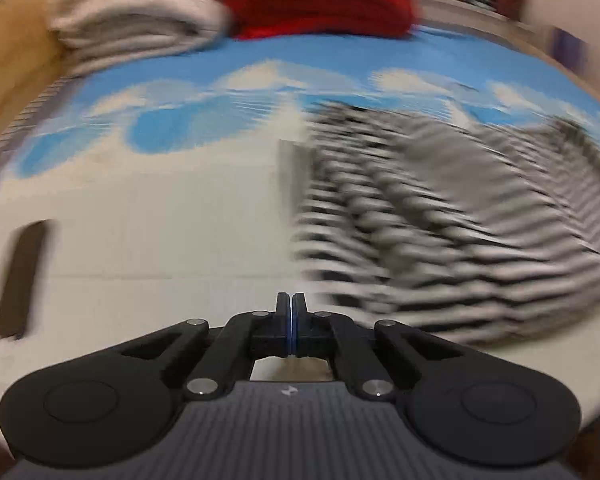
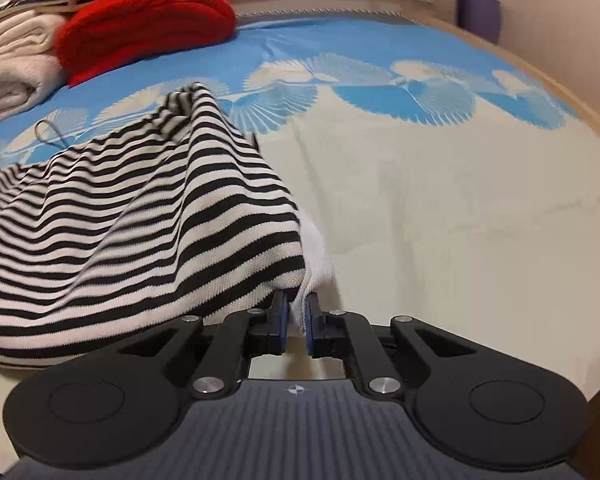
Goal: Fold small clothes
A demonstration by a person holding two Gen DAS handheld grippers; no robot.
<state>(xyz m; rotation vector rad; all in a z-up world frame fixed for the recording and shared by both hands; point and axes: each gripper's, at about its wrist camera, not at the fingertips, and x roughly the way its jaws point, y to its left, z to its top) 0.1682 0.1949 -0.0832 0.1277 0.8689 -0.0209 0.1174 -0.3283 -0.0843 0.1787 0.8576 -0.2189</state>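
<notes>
A black-and-white striped garment (image 2: 140, 216) lies bunched on the bed cover at the left of the right wrist view. My right gripper (image 2: 296, 316) is shut on its near white edge and holds that edge slightly raised. In the blurred left wrist view the same striped garment (image 1: 440, 220) lies to the right. My left gripper (image 1: 291, 312) is shut and empty, its pads touching, over the cream part of the bed cover (image 1: 160, 240) to the left of the garment.
A blue and cream shell-patterned bed cover (image 2: 440, 200) spans the surface. A red knit (image 2: 148, 28) and folded cream clothes (image 2: 12, 72) are stacked at the far left. A dark oblong object (image 1: 20, 280) lies at the left. A wall and wooden edge (image 2: 580, 112) run along the right.
</notes>
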